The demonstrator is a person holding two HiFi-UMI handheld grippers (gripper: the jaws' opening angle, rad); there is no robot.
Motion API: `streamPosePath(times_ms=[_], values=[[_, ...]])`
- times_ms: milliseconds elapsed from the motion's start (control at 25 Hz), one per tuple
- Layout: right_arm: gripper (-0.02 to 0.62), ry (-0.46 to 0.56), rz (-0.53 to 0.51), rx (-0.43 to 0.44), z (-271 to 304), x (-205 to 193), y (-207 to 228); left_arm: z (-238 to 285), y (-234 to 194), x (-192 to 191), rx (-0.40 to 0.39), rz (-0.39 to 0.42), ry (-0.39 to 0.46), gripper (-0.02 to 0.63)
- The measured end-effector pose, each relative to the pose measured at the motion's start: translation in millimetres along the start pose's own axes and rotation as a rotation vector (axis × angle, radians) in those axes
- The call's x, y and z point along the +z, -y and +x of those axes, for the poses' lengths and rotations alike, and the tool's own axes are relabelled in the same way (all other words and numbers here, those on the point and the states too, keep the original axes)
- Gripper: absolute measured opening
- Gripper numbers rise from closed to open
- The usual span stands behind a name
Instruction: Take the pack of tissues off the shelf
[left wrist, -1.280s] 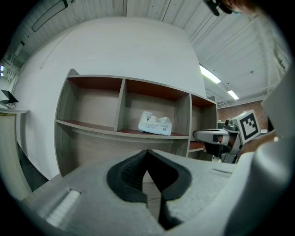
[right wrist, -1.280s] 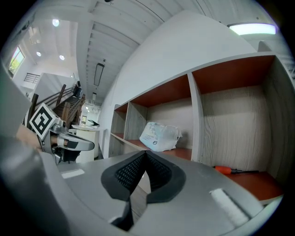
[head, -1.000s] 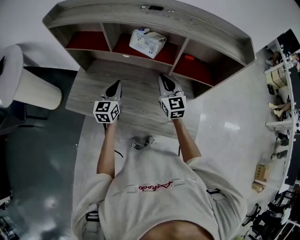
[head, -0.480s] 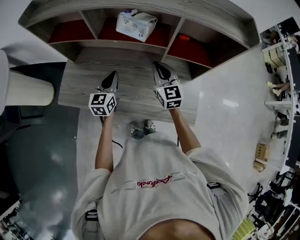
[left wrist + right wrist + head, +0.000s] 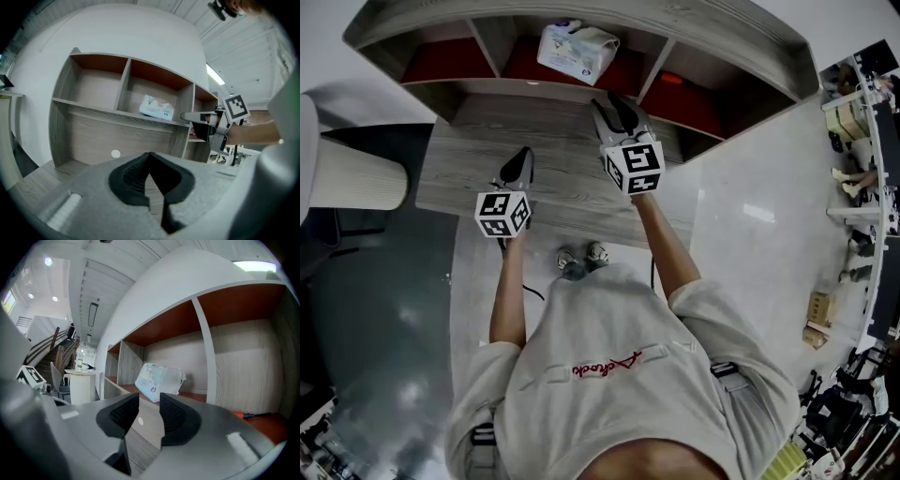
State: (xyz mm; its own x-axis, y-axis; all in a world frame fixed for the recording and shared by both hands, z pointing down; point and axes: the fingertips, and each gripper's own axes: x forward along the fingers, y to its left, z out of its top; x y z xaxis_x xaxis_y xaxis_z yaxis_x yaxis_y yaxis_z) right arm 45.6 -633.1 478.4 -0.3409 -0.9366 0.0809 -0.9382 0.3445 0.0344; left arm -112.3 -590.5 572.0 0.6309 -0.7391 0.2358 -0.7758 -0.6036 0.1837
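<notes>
There is one shelf (image 5: 703, 26) at the back edge of the desk (image 5: 487, 178), and it has three compartments. There is one pack of tissues (image 5: 577, 49). It lies in the middle compartment, near that compartment's front edge. Its long axis goes about along the front edge of the shelf, a little turned, and its crumpled end points to the right compartment. In the right compartment lies one small orange thing (image 5: 673, 78); I cannot tell what it is.

There are two grippers, both above the desk. The left gripper (image 5: 523, 155) is over the middle of the desk, well apart from the shelf. Its jaws are closed on each other, with nothing between them. The right gripper (image 5: 612, 105) is near the back edge of the desk, just in front of the middle compartment. Its jaws are opening and nothing is between them. In the right gripper view the pack (image 5: 159, 377) shows beyond the gap, not touched.
</notes>
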Motion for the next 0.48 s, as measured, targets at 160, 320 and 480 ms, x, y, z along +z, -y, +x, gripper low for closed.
streamPosePath(times_ms=[160, 320, 480], values=[[0.177, -0.012, 0.009, -0.022, 21.9, 16.3, 4.6, -3.7, -2.5, 0.7, 0.005, -0.005, 0.004, -0.002], [0.197, -0.062, 0.017, -0.070, 38.6, 16.3, 13.2, -6.0, -2.2, 0.5, 0.006, -0.006, 0.007, -0.002], [0.197, -0.101, 0.011, -0.101, 48.7, 11.9, 16.4, -9.6, -5.2, 0.8, 0.013, -0.012, 0.010, -0.002]])
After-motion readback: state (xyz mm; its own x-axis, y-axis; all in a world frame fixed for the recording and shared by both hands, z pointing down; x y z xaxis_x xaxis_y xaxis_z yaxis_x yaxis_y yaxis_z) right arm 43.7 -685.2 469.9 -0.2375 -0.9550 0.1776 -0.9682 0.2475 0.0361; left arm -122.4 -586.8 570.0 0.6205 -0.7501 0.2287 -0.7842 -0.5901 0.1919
